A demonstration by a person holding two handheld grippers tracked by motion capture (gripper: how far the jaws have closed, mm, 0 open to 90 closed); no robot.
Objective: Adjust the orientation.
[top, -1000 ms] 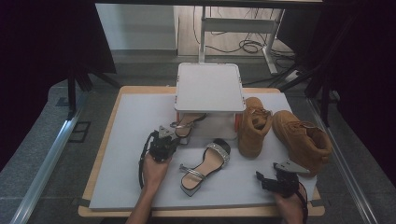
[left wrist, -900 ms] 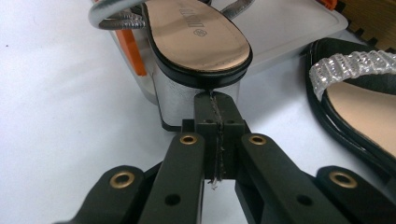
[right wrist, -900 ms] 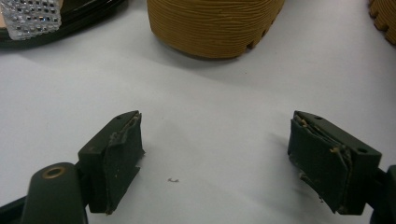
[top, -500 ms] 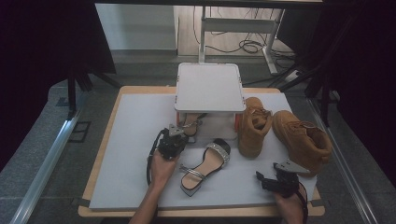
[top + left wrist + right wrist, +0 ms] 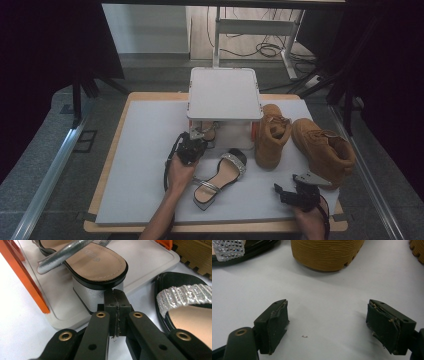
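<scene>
So it looks like shoes going onto a little rack [image 5: 224, 93] at 12 o'clock on the table [image 5: 145, 150]; one sandal [image 5: 96, 261] already sits on the rack's lower tray, and the left gripper [image 5: 191, 148] is right at its heel with jaws pinched fully together and nothing between them; probably nudging it in rather than gripping, though that's a guess. The second sandal [image 5: 220, 179] lies flat on the table at about 6 o'clock from the rack, just beside the left hand; not yet shelved. Two tan boots [image 5: 300, 142] stand at 3 o'clock of the rack, also on the table. The right gripper [image 5: 295, 192] rests near the 5 o'clock edge, jaws wide and empty. So roughly one shoe in; one sandal and likely both boots left.
</scene>
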